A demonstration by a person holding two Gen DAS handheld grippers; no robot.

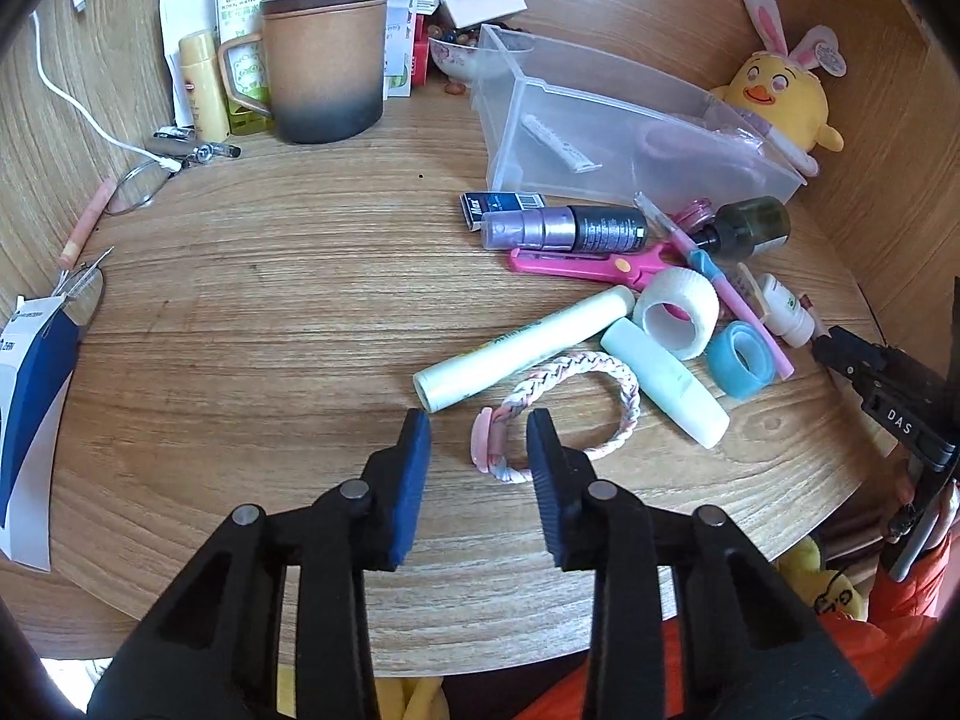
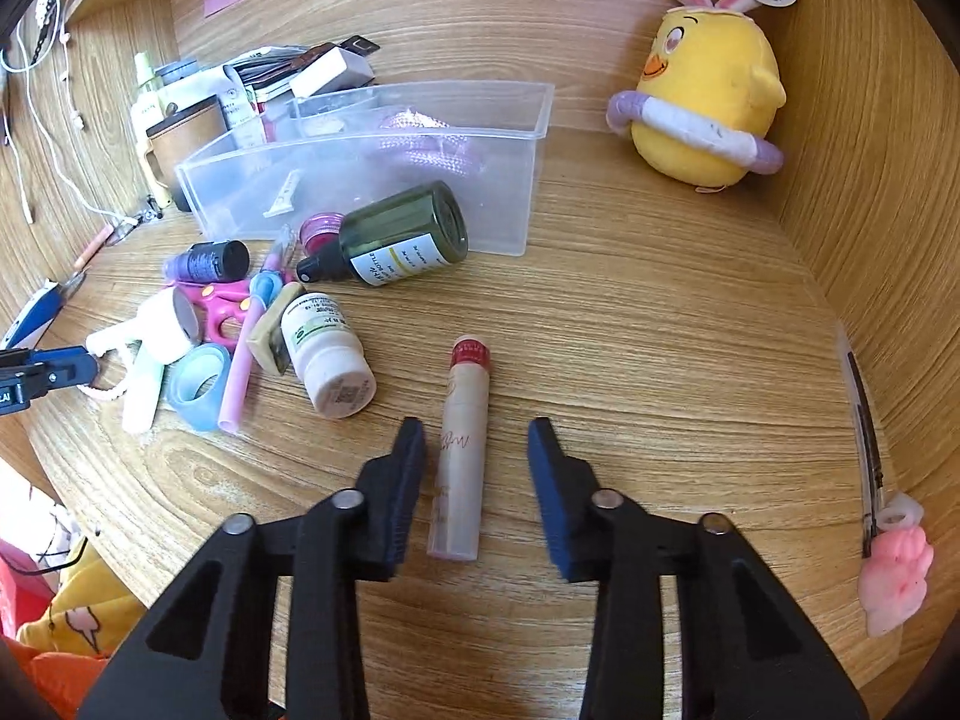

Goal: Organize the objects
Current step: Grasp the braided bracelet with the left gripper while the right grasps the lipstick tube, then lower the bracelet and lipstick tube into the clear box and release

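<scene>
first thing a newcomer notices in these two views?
Probably the yellow chick plush with bunny ears, propped against the back wall right of the clear bin. Then the clutter of bottles and tape in front of the bin, and the open right gripper straddling a beige tube.

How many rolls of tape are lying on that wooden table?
2. A white cloth tape roll lies beside the pink scissors; a translucent blue tape roll touches it on the right, toward the table edge. Others could be hidden in the clutter.

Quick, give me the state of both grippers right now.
Left gripper: open, holding nothing, straddling one end of the braided bracelet.
Right gripper: open, holding nothing, astride the lip tube.
</scene>
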